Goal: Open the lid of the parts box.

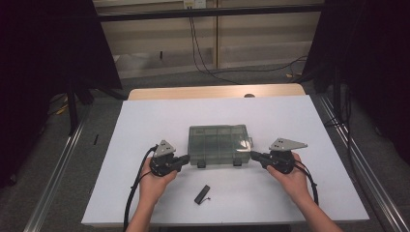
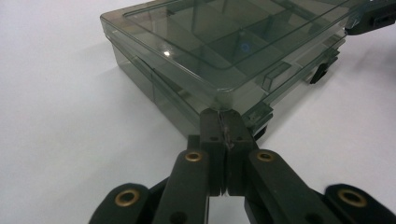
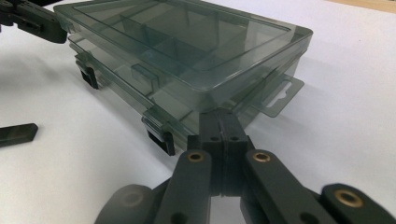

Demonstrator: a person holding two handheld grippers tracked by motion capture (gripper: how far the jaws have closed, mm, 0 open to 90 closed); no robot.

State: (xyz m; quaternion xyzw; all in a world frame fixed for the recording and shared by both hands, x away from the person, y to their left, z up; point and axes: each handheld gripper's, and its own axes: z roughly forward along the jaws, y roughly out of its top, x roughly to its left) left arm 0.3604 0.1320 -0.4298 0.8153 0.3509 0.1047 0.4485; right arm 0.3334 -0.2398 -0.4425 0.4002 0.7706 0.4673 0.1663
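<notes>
Pressing in from both ends, the two grippers bracket a smoky translucent compartment box [image 1: 220,145] that lies flat near the middle of the white table [image 1: 145,121]. The left gripper [image 1: 186,160] meets the box's near corner at about 8 o'clock from its centre, and the right gripper [image 1: 255,155] meets the opposite near corner at about 4 o'clock. In the left gripper view the jaws stand pressed together with their tips against the box corner [image 2: 219,100]; the right gripper view shows the same, jaws closed tip to tip against the corner beside the clear hang tab [image 3: 280,100]. Neither pair seems to clamp any part of the box.

Judging by how things lie, the work is at an early stage: the lid is down, the two dark latches [image 3: 161,140] on the near edge look fastened, and the box rests on the table. Opening or moving it is yet to come. A small black bar [image 1: 202,194] lies apart at 6 o'clock, untouched.
</notes>
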